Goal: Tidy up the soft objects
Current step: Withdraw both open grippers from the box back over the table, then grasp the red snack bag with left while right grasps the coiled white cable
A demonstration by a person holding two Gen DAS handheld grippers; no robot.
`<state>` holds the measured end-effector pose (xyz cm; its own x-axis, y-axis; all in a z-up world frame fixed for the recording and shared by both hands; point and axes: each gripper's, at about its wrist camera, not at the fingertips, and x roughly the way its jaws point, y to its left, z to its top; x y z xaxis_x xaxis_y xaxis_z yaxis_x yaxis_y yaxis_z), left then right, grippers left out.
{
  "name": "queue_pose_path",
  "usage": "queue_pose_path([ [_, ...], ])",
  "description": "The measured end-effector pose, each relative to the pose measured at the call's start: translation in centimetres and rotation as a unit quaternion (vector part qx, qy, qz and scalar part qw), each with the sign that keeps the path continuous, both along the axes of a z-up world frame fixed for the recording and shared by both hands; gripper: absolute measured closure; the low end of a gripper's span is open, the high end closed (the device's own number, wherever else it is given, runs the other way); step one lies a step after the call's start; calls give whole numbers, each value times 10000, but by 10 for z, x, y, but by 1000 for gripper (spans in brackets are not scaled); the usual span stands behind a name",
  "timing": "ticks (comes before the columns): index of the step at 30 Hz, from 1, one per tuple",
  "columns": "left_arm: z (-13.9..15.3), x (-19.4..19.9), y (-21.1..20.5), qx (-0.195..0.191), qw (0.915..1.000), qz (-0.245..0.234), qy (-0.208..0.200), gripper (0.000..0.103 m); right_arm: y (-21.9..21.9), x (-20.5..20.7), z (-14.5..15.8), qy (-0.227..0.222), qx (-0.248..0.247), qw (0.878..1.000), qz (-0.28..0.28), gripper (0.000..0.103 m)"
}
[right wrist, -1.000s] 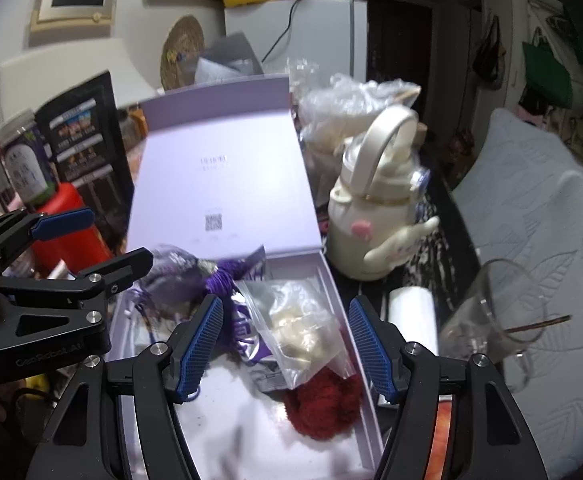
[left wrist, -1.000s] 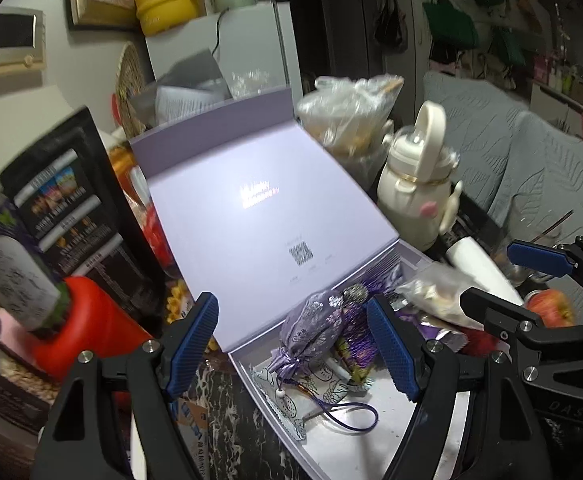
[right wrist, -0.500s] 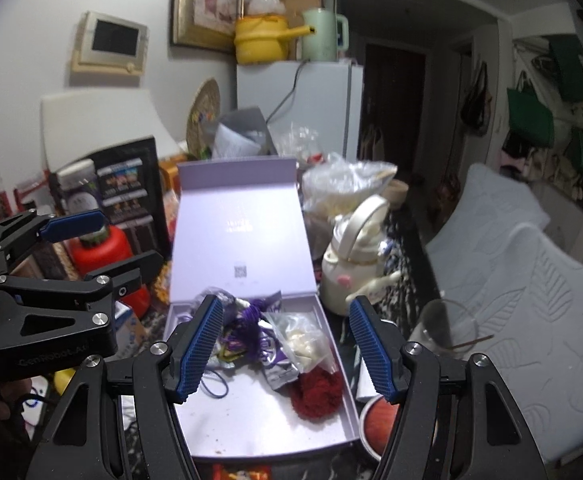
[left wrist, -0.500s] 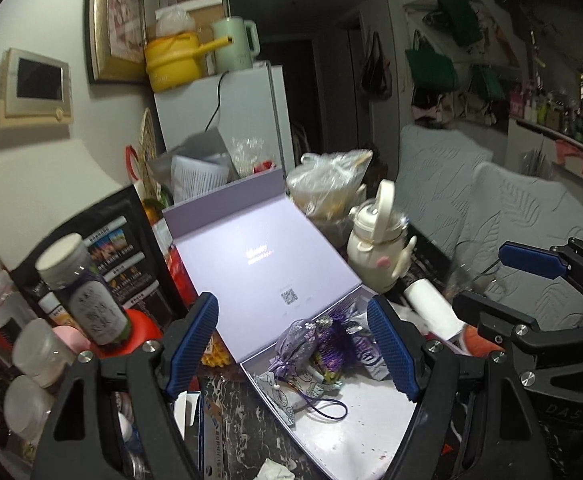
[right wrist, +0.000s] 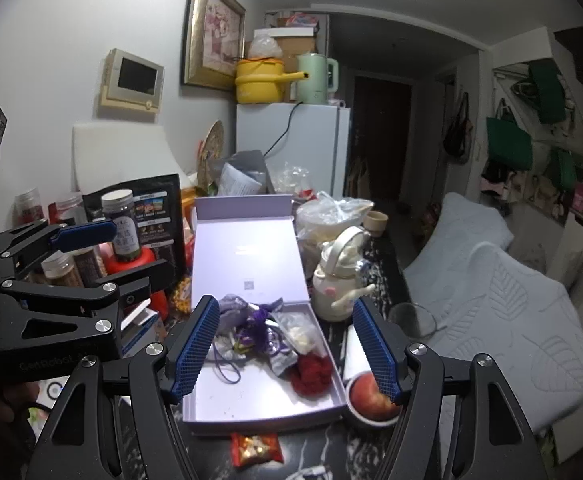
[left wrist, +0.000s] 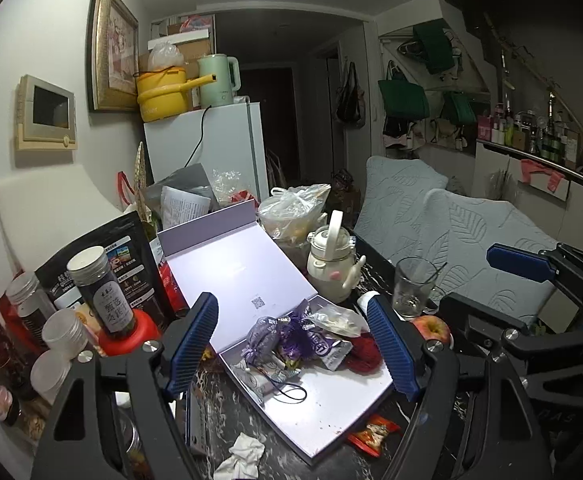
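The left gripper (left wrist: 293, 346) is wide and holds nothing. The right gripper (right wrist: 285, 350) is opening and holds nothing too. Below them, the purple box (right wrist: 251, 396) lies open on the table. In it sit a purple pouch (left wrist: 269, 330), a clear bag (right wrist: 299, 332) and red yarn (right wrist: 311, 372).

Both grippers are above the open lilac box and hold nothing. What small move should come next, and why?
Probably lower the right gripper toward the red fluffy ball in the lilac box. Its jaws are opening and empty, and the ball lies loose at the box's right side, apart from the tangled purple pouches. The left gripper is also empty and could wait.
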<state>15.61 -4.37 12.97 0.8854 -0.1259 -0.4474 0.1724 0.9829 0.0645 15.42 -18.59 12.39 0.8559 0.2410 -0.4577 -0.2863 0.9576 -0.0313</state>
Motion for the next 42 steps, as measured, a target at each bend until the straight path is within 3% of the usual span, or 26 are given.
queue_pose_path([
  [9,-5,-40,-7,-112,9998,-145,-47,26,-11,-48,-2,-61,-5,9999,-87,31],
  [18,-29,-63,-13,-203,9993,-270,138,26,-24,-80,-26,77,24,9996,-273,31],
  [37,-113,-66,-17,-335,9938,-500,933,26,-40,-89,-120,943,177,9933,-638,31],
  [42,-136,-59,-11,-476,9904,-432,1223,26,-41,-81,-147,1230,238,9897,-685,24],
])
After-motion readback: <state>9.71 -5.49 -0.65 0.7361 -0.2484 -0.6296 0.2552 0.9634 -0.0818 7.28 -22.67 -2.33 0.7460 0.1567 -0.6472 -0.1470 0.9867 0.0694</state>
